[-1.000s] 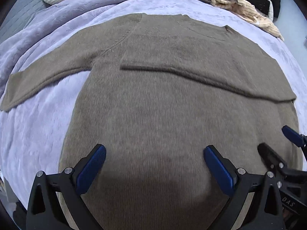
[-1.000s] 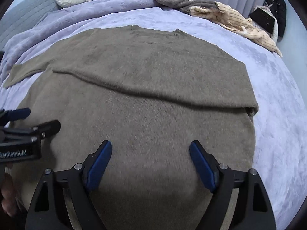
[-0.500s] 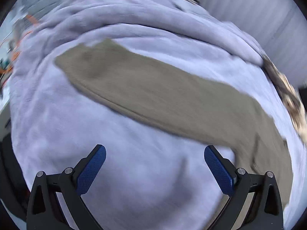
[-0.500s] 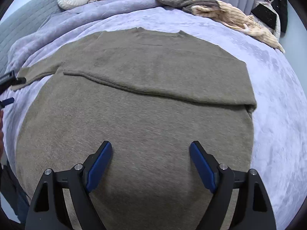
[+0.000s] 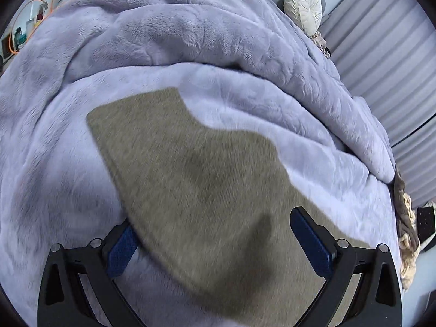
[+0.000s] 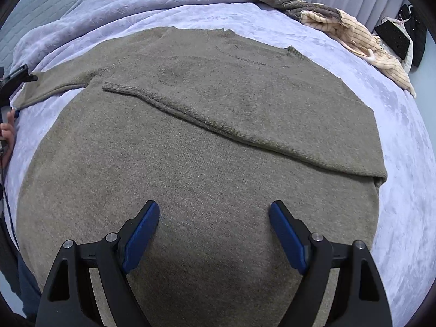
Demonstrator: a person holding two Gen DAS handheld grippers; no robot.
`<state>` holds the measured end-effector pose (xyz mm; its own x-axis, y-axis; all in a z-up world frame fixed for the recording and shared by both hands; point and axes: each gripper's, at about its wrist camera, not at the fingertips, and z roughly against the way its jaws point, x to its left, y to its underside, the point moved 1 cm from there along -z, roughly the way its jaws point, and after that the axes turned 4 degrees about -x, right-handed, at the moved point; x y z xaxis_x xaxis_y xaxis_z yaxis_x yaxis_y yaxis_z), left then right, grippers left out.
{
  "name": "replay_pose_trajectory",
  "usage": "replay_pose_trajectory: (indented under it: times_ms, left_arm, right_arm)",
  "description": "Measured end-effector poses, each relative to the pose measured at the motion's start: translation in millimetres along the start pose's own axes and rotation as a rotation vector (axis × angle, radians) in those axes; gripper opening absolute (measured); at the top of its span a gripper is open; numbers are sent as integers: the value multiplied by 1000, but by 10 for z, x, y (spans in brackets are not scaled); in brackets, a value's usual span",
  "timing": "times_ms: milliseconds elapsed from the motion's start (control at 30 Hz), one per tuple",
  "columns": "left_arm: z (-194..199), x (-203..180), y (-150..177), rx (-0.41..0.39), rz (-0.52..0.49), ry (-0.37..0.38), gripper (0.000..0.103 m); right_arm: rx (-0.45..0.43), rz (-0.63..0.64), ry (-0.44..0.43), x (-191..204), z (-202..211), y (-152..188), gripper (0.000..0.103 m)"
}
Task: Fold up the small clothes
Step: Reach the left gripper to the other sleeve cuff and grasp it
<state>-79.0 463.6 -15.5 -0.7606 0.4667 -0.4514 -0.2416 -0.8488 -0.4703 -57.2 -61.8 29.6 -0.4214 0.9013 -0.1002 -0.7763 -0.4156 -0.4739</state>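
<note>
An olive-brown knit sweater (image 6: 207,147) lies flat on the lilac blanket (image 6: 403,163). Its right sleeve (image 6: 245,125) is folded across the chest. Its left sleeve (image 5: 185,169) stretches out to the side. My left gripper (image 5: 218,242) is open with the left sleeve between its fingers, one finger partly under the cloth edge. It also shows at the left edge of the right wrist view (image 6: 16,77), by the sleeve cuff. My right gripper (image 6: 214,235) is open and empty above the sweater's lower body.
A bunched lilac blanket ridge (image 5: 218,35) runs behind the sleeve. A round cream cushion (image 5: 302,2) sits at the headboard. A pile of brown and cream clothes (image 6: 340,30) lies at the far right. A black bag (image 6: 395,41) stands beyond it.
My left gripper swung left from the sweater's hem to the outstretched left sleeve and closed in over it. My right gripper stayed over the lower body.
</note>
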Motion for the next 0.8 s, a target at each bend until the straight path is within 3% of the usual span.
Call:
replay_pose_trajectory:
  times_ms: [100,133,267,300,333,400,567,800]
  left_arm:
    - [-24,-47,-63,-22,-11,12,98]
    - [2,-40,-62,-32,-15,8,81]
    - [54,105,-80,-41,24,15,41]
    - [61,149,-92,-36,37,28,26]
    - [67,182,-102,-31,50,49,22]
    - [120,266,-138,-33,72,81,15]
    - [182,250,-195,-52,69,135,14]
    - [370,149,-212,-99,-6,102,14]
  right_arm:
    - [9,11,1,67,-9,-66,86]
    - [10,17,-1,98,-9,-88,86]
    - [3,56,-8,256,-5,-196,86]
    - [1,70,-11,302,-8,-227,86]
    - [0,81,-12,338,-14,-253,86]
    - [-5,97,-11,406,-25,-312,86]
    - [-31,110,-14,513,-19,-496,86]
    - [-79,146,-14,682,-112,-890,86]
